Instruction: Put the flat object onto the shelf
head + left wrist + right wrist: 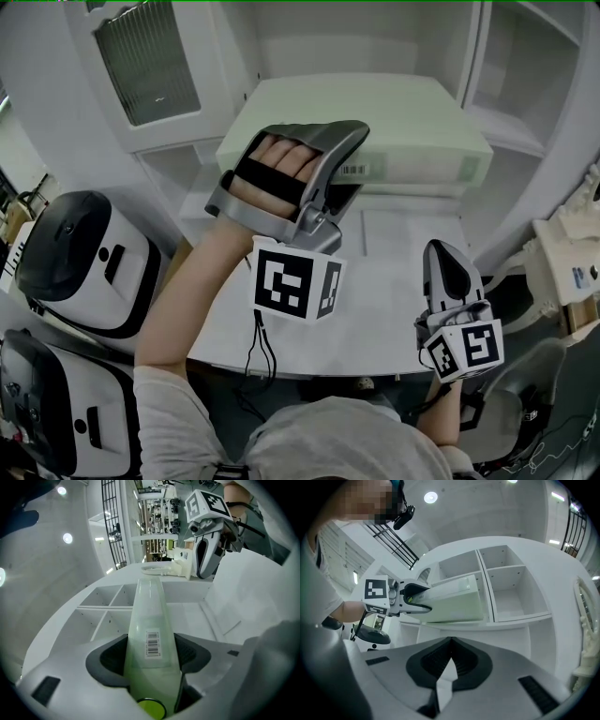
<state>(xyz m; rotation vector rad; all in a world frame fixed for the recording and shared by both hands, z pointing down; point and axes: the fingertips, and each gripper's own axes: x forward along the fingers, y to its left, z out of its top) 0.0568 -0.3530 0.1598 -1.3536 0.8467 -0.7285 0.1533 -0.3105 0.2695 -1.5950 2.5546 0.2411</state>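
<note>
In the head view, the left gripper (354,161) was seen held out toward the white shelf (514,129), its fingers clamped on the near edge of the flat object (375,117), a pale green box. The box was held level, well above the white table (375,309). The right gripper (441,248) was held lower and nearer, apart from the box, its fingers drawn to a single point.

In the left gripper view, the flat object (149,604) was seen edge-on between the two dark pads, which were pressed against both of its faces. A barcode label (153,644) was shown on the gripped edge. The shelf (101,606) compartments were seen beyond, and the right gripper (204,571) at upper right.

In the right gripper view, the right gripper (451,641) was shown with its pads brought together and nothing pinched. Ahead, the flat object (459,604) was carried by the left gripper (430,599), its far end reaching the shelf (485,585) at the left compartments. Whether it rested on a board could not be told.
</note>
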